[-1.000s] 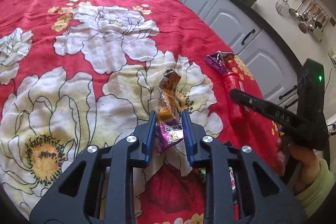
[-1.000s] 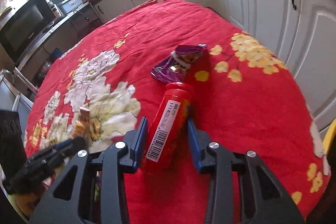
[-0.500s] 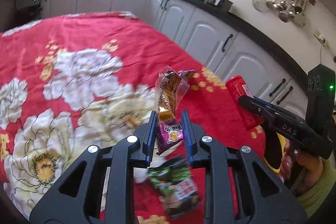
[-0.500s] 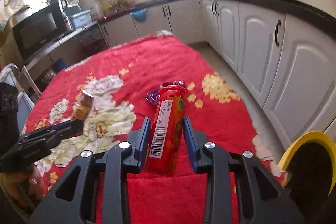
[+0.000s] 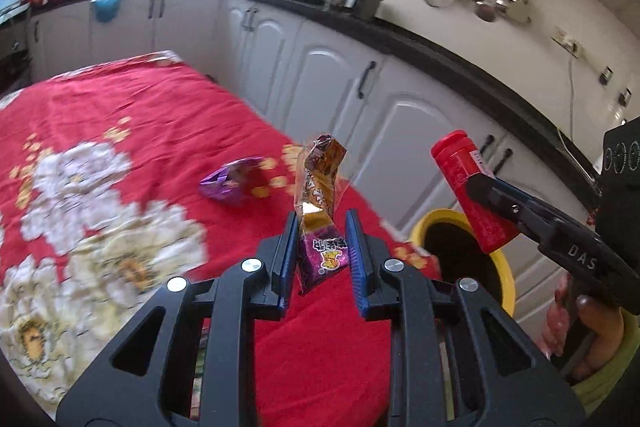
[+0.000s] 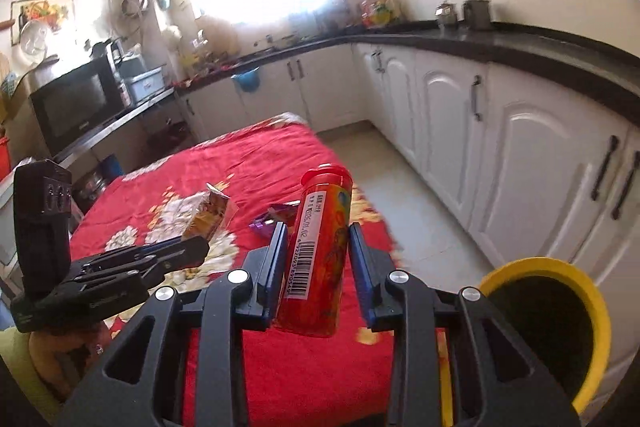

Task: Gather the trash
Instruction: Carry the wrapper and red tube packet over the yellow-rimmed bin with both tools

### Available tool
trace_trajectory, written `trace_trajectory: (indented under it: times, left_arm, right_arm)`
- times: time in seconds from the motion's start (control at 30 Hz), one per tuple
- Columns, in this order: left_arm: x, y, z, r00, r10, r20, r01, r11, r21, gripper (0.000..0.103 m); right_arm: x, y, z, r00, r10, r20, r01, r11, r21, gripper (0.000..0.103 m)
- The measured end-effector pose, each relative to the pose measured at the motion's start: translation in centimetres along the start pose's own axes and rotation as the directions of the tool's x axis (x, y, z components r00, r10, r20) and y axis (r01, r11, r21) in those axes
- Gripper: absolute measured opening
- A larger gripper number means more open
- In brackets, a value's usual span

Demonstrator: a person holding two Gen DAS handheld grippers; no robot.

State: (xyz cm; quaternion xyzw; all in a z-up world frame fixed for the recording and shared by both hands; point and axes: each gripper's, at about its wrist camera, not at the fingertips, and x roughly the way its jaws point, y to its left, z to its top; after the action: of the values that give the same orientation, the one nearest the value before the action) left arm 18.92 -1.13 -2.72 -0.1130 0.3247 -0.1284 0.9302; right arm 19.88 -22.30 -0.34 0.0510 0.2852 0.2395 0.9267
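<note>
Fingers of my left gripper (image 5: pixel 322 251) pinch a crumpled snack wrapper (image 5: pixel 320 211), purple at the base with partly legible print, gold and brown above, held clear of the table (image 5: pixel 120 131). My right gripper (image 6: pixel 319 263) clamps a red tube (image 6: pixel 320 251) upright between its blue pads; a white label strip carries a barcode and digits I cannot read in full. From the left view, "DAS" shows in pale letters on the right gripper's arm. A yellow bin (image 6: pixel 592 307) with a dark interior stands beside the table edge, below and right of the tube. Farther out, a purple foil wrapper (image 5: pixel 234 181) lies on the red floral cloth. White cabinets (image 6: pixel 520 163) beyond.
</note>
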Motion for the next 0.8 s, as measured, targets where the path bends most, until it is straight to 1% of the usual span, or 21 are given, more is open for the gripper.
trace_trajectory:
  times: [0.2, 0.3, 0.47, 0.67, 0.8]
  left_arm:
    - [2.5, -5.4, 0.9, 0.997, -0.076, -0.013, 0.077, 0.995, 0.057, 0.017]
    - [3.6, -8.2, 1.1, 0.994, -0.110, -0.022, 0.112, 0.989, 0.093, 0.017]
    - [5.5, -12.4, 1.0, 0.987, -0.156, -0.044, 0.161, 0.976, 0.150, 0.017]
    - [7.1, -15.2, 0.2, 0.979, -0.187, -0.077, 0.198, 0.961, 0.191, 0.017]
    - [8.4, -16.9, -0.5, 0.973, -0.203, -0.105, 0.221, 0.953, 0.208, 0.017]
  right_arm:
    - [-4.1, -4.7, -0.3, 0.996, -0.076, 0.043, 0.074, 0.996, 0.059, 0.030]
    - [-6.0, -7.4, -0.5, 0.991, -0.120, 0.059, 0.113, 0.989, 0.098, 0.030]
    - [-8.1, -10.7, -1.2, 0.982, -0.173, 0.075, 0.160, 0.975, 0.152, 0.030]
    - [-9.6, -14.0, -2.2, 0.974, -0.216, 0.069, 0.198, 0.960, 0.199, 0.030]
    - [-9.8, -15.7, -3.1, 0.971, -0.235, 0.044, 0.220, 0.951, 0.218, 0.030]
